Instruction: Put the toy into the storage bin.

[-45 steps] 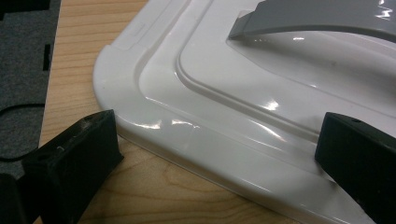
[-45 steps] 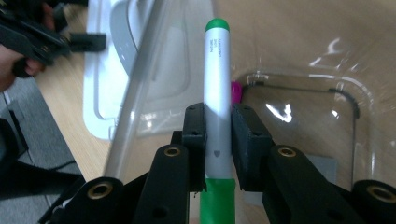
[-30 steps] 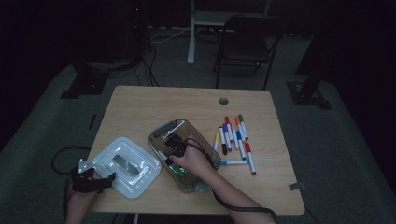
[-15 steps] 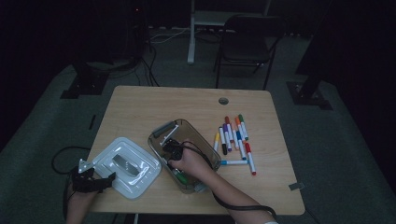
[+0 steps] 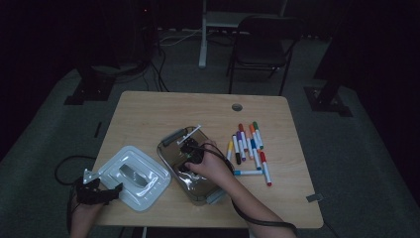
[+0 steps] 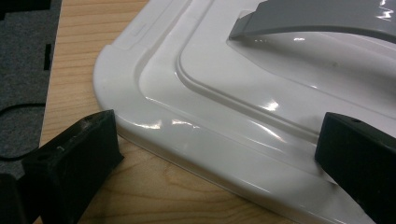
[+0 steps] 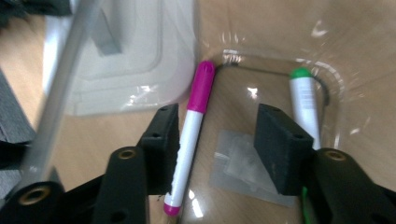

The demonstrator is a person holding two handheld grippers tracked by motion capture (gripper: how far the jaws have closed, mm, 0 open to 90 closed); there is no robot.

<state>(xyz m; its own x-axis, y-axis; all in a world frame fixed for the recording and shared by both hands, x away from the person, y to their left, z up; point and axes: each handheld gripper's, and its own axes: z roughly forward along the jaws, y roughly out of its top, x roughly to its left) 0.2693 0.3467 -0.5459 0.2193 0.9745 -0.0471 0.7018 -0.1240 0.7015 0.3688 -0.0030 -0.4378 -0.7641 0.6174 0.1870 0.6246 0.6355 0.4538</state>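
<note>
The pink marker [image 7: 192, 135] lies on the floor of the clear plastic box [image 5: 198, 191], just beside its wall, cap pointing away from the right gripper [image 7: 217, 140]. That gripper's jaws have just been opening and stand apart, the marker between them near one pad, not pressed by both. A green marker [image 7: 304, 105] lies in the same box, alongside the other pad. The box sits on the wooden table [image 5: 148, 114], touching the white lid [image 5: 130, 177]. The left gripper [image 6: 219, 154] stands open, its jaws straddling the lid's corner. More markers [image 5: 247, 146] lie well apart to the right.
</note>
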